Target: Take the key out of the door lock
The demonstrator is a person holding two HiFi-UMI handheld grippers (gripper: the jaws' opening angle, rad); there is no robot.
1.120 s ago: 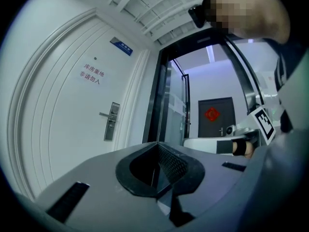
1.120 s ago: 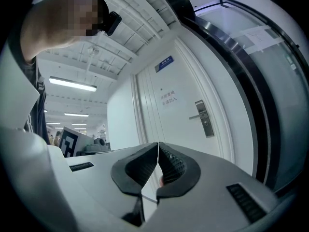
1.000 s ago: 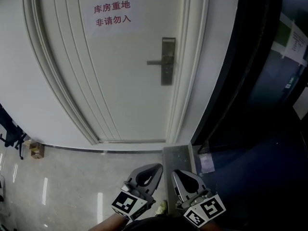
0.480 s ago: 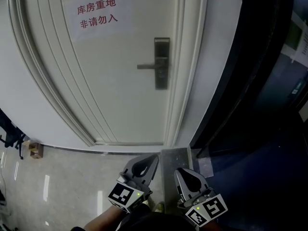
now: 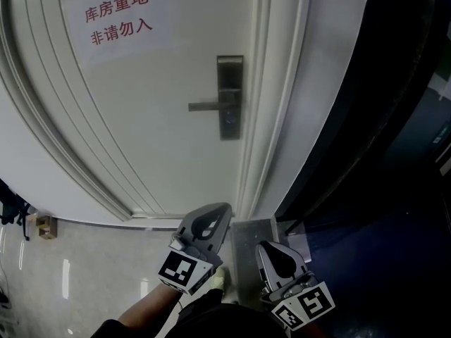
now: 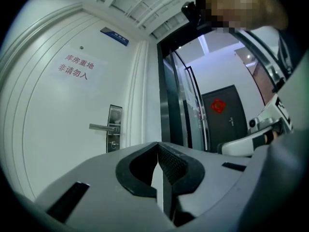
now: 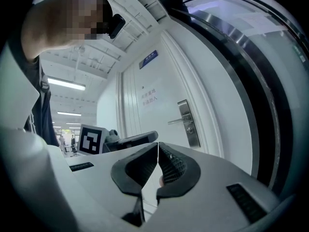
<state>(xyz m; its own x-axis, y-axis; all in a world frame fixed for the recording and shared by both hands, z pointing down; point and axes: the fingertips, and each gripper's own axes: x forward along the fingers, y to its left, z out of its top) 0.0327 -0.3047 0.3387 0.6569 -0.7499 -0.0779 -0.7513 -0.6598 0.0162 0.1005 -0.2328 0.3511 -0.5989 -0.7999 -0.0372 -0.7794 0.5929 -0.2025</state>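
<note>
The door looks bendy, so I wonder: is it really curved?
Likely just the camera. Head view: lines on the door bow. Left gripper view: the door bulges inside a dark round border. Right gripper view: the lock plate leans, same wide-lens bend.

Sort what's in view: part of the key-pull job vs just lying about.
Job: lock plate, lever handle, key below it (tiny), left gripper, right gripper, both shut, empty.
Lying about: paper sign on door, small box on floor.
</note>
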